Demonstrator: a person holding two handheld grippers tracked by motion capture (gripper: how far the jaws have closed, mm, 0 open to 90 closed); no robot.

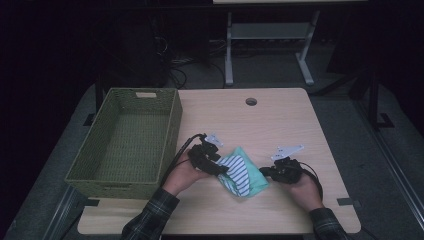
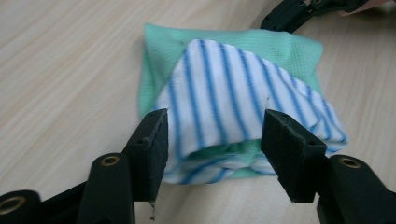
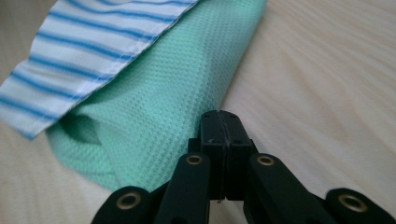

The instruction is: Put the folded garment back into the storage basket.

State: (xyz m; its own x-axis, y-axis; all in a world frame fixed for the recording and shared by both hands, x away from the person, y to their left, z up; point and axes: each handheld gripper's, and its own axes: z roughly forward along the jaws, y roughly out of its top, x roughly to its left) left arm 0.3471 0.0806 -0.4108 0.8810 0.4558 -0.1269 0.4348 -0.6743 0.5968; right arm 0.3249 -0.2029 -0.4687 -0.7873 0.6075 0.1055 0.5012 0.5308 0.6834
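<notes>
Left claw (image 2: 212, 140) straddles folded striped cloth (image 2: 233, 107) on waffle-weave green

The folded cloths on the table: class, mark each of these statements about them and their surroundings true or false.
1. The striped cloth lies on top of the green cloth. True.
2. The left gripper has its jaws clamped shut. False: they stand apart, either side of the striped cloth's fold.
3. The right gripper has its jaws shut. True.
4. The cloths lie inside the woven basket. False: they lie on the table, to the right of it.
</notes>
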